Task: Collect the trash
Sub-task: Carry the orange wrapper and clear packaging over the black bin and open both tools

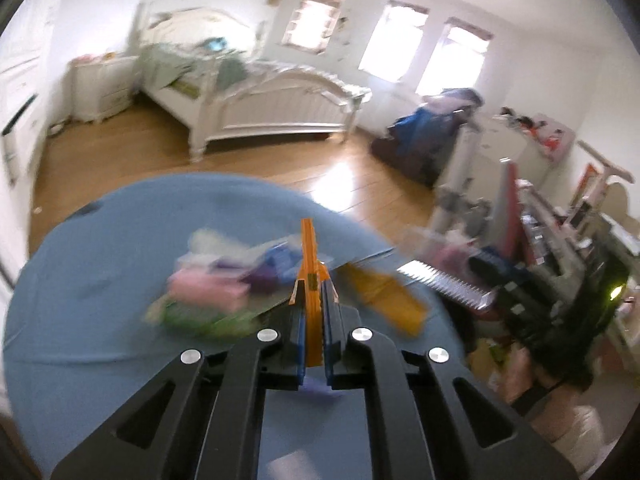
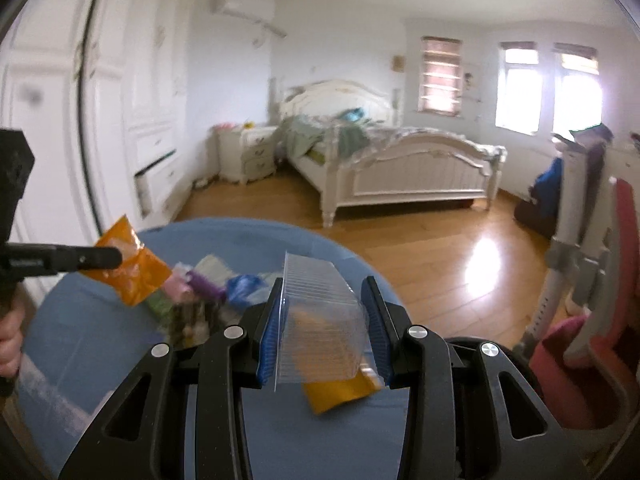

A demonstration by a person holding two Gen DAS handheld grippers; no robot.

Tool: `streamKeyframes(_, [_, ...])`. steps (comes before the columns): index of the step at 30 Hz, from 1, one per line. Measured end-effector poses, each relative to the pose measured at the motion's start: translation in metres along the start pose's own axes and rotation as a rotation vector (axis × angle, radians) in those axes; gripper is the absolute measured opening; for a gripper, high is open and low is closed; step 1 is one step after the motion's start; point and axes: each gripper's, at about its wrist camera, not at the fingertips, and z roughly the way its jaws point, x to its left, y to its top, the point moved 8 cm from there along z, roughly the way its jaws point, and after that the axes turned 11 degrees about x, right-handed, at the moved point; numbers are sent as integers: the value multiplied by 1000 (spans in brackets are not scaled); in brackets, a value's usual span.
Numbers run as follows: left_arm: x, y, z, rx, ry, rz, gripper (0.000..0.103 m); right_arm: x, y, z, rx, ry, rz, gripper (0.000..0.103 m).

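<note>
Left hand-held gripper [image 1: 313, 280]: I see the jaws pinched tight on an orange wrapper [image 1: 309, 256], held edge-on between the blue pads. In the right wrist view the same hand-held gripper [image 2: 116, 258] enters from the left edge and grips the wrapper [image 2: 132, 270], which hangs above the left part of the table.

Right hand-held gripper [image 2: 324, 304]: I see the jaws clamped on a clear ribbed plastic tray [image 2: 320, 320], each blue pad pressed against one side of it. In the left wrist view the tray [image 1: 444, 280] shows as a serrated edge beyond the table's right edge, with the gripper body behind it.

Table [image 1: 100, 280]: round top, blue cover; it fills the lower half of both views.

Trash pile [image 1: 224, 284]: pink, purple, blue and green wrappers heaped near the middle of the table. Motion blur prevents me from separating single items. In the right wrist view the pile [image 2: 200, 292] lies beyond the right gripper's left finger.

Yellow packet [image 2: 340, 390]: lies on the table directly below the clear tray, near the front edge. In the left wrist view it [image 1: 384, 300] sits toward the right edge of the table.

Surroundings: white bed [image 2: 400, 160] on a wooden floor [image 2: 420, 248], well apart from the table.
</note>
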Motion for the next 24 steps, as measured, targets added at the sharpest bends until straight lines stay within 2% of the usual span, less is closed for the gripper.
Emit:
streamKeyframes(5, [-58, 21, 36, 23, -99, 63, 8, -56, -13, -8, -26, -115, 76, 39])
streamKeyframes(9, [-110, 29, 82, 78, -200, 111, 8, -103, -33, 0, 14, -219, 119, 39])
streamKeyframes(12, [-140, 28, 122, 147, -250, 131, 8, -131, -52, 14, 66, -241, 156, 39])
streamKeyframes(19, [-194, 17, 197, 272, -274, 192, 8, -181, -91, 48, 160, -273, 208, 39])
streamKeyframes(24, [-211, 12, 224, 323, -270, 219, 8, -202, -116, 62, 196, -270, 251, 39])
